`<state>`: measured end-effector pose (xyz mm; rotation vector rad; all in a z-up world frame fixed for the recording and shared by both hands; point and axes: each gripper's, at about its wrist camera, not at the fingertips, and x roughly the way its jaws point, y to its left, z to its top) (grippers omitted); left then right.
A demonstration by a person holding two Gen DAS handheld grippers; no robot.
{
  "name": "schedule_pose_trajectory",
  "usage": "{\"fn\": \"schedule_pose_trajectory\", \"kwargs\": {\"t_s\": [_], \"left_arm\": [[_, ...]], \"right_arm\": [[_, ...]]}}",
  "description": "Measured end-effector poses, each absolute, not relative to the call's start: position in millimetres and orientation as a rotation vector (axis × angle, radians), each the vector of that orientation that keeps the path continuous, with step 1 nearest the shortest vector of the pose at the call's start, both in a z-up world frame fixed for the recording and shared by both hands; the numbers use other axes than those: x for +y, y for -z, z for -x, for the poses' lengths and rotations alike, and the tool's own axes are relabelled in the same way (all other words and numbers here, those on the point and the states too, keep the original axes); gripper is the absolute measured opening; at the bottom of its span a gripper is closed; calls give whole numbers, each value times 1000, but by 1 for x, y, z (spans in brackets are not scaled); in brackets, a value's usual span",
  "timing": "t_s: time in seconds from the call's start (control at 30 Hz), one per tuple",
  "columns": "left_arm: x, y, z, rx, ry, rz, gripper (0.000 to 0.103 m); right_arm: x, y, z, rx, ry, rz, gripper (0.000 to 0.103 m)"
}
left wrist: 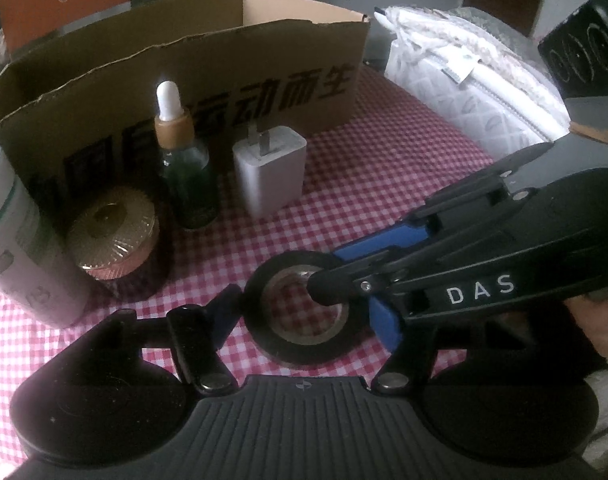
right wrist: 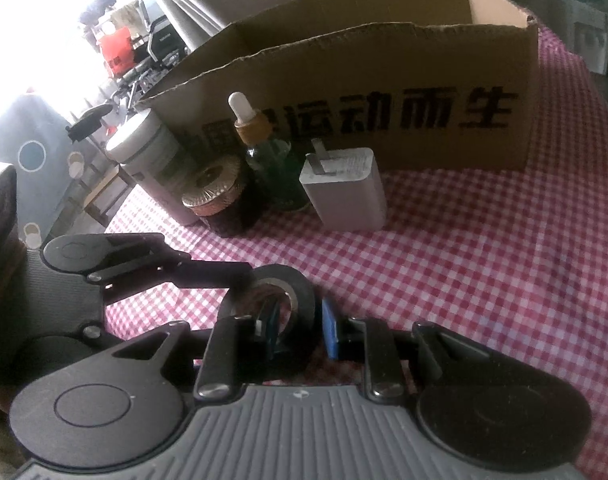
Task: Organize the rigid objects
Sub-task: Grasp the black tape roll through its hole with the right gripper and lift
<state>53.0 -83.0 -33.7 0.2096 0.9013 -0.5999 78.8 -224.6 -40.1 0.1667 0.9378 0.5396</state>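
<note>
Left wrist view
Tape: a black tape roll (left wrist: 300, 308) lies flat on the red-checked cloth (left wrist: 383, 184), right in front of the camera.
Left gripper (left wrist: 309, 312): jaws spread to either side of the roll, the left finger just beside its outer edge; whether the pads press on it, you cannot tell.
Right gripper (left wrist: 335, 280): comes in from the right, one black finger inside the roll's hole, the blue one outside, pinching the wall.
Row behind: white tube (left wrist: 20, 236), gold-lidded jar (left wrist: 114, 232), dropper bottle (left wrist: 184, 164) and white charger (left wrist: 270, 174) stand upright in front of the cardboard box (left wrist: 184, 76).
Far right: a white quilted bag (left wrist: 475, 92).

Right wrist view
Right gripper (right wrist: 298, 318): pressed nearly together on the tape roll (right wrist: 296, 296), one finger in the hole, one outside.
Left gripper: reaches in from the left, a finger (right wrist: 220, 274) touching the roll's far side.
Row: tube (right wrist: 148, 156), jar (right wrist: 220, 196), bottle (right wrist: 272, 160), charger (right wrist: 343, 188), all near the box (right wrist: 383, 80).
</note>
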Motion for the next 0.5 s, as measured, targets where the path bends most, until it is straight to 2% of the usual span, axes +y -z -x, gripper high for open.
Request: {"fn": "schedule_pose_trajectory", "kwargs": {"t_s": [0.5], "left_arm": [[-88,36,-56,876,626,-200,67]], "right_arm": [[-226,35,-79,928,-492,-128,20]]}}
